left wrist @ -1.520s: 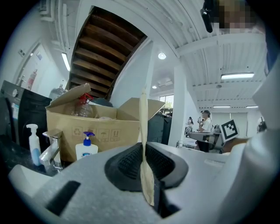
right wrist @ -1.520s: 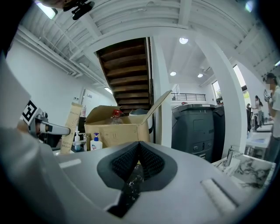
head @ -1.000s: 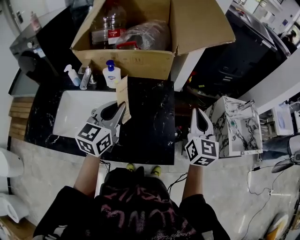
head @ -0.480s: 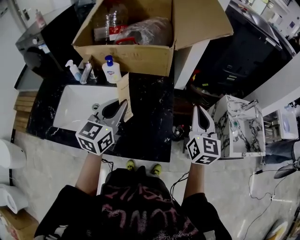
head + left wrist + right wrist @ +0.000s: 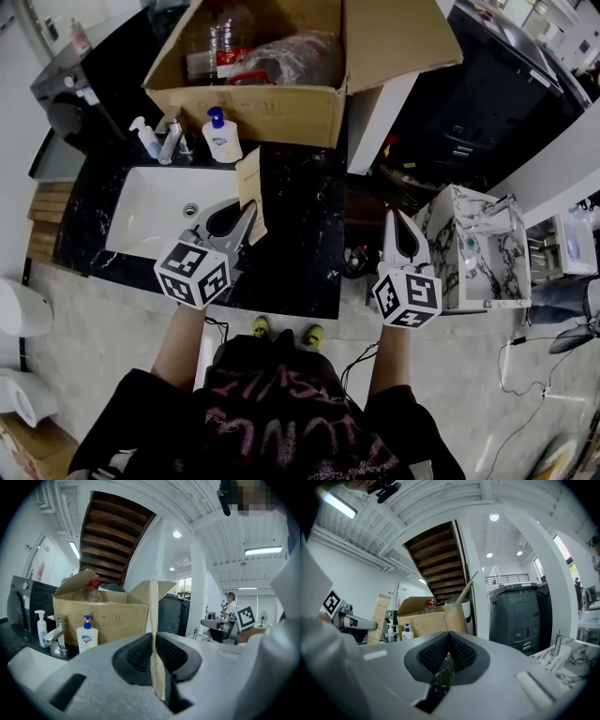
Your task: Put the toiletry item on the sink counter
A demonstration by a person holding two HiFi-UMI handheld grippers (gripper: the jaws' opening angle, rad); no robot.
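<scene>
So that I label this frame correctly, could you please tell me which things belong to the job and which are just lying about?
Job: tan paper packet, clamped in the left gripper; black sink counter.

Lying about: cardboard box, pump bottle, spray bottle, tap, marble washstand; right gripper, shut and empty.
</scene>
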